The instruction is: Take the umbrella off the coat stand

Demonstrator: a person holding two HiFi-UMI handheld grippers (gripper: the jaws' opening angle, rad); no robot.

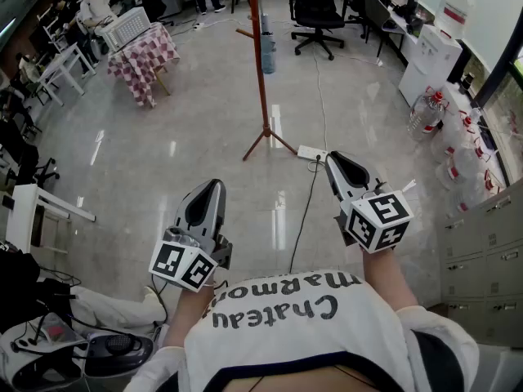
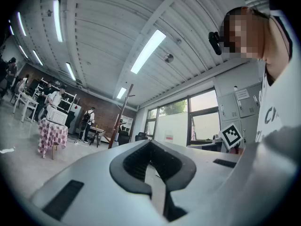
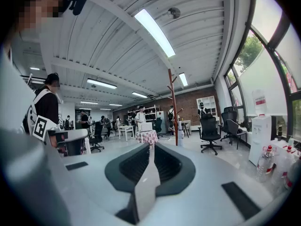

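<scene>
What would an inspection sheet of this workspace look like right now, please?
Surface: glossy pale floor, reflecting the ceiling lights.
Job's things: coat stand upright, ahead of both grippers; pale bluish thing beside its pole, cannot tell whether it is the umbrella.
Clutter: water bottles on the floor at the right.
Grippers: left hand-held gripper and right hand-held gripper both shut, empty, apart from the stand.
Cables: power strip near the stand's feet; cable runs from it toward the person.
Surroundings: table with checked cloth, office chair, cabinets, people far left.
</scene>
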